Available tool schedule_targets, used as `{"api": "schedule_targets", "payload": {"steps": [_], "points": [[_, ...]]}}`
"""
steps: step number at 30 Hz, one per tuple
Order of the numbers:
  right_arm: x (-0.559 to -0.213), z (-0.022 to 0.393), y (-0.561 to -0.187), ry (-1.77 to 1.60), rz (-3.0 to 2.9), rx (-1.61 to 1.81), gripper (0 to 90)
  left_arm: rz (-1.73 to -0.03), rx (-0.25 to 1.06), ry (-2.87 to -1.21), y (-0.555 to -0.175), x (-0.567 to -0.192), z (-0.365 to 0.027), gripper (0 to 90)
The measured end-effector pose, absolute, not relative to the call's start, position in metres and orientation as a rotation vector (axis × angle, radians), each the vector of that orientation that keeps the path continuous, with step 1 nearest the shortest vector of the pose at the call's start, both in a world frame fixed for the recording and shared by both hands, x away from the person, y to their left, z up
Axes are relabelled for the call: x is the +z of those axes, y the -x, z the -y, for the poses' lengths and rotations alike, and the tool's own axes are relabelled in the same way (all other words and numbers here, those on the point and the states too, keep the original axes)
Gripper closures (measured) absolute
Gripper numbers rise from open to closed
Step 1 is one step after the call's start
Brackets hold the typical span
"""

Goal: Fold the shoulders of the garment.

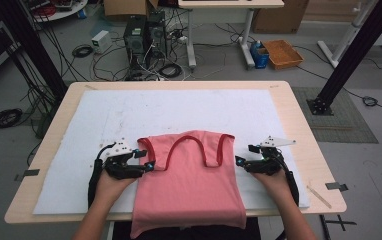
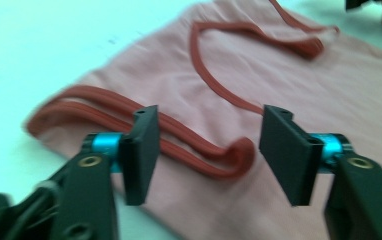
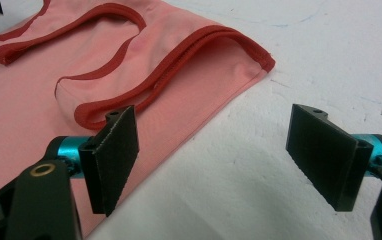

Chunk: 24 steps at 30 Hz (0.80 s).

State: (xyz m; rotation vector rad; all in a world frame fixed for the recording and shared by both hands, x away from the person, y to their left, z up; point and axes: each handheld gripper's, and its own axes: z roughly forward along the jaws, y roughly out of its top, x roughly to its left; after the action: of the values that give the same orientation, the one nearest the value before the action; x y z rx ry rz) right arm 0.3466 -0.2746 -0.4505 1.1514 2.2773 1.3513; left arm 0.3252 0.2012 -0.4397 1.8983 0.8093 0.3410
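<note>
Pink tank top (image 1: 189, 180) with red-trimmed straps (doubled at the armholes) lies flat on the counter's white mat (image 1: 79, 150), hem over the near edge. Left gripper (image 1: 149, 165) released above its strap; right gripper (image 1: 239, 161) released, beside its edge.

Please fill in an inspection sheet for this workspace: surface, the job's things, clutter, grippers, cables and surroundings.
Surface: wooden table under a white mat.
Job's things: pink tank top with red trim, lying flat, its hem over the near edge.
Clutter: a wooden stick near the right corner.
Grippers: left gripper open at the top's left armhole; right gripper open beside its right edge; nothing between the jaws.
Cables: one trails from each gripper along the forearm; loose cables on the floor.
Surroundings: computer towers, orange bin, cardboard boxes.
</note>
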Motion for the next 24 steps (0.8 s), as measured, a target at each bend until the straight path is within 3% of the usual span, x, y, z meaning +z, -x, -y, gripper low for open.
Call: {"api": "schedule_targets", "payload": {"steps": [7, 24], "points": [[-0.4502, 0.2767, -0.3476, -1.167, -2.275, 1.377, 20.9, -0.778, 0.356, -1.827, -0.3299, -0.4382, -0.2068, 23.5], [-0.4444, 0.2788, -0.3479, -1.132, -2.215, 1.435, 20.9, -0.791, 0.351, -1.794, -0.3342, -0.4387, -0.2117, 19.4]]}}
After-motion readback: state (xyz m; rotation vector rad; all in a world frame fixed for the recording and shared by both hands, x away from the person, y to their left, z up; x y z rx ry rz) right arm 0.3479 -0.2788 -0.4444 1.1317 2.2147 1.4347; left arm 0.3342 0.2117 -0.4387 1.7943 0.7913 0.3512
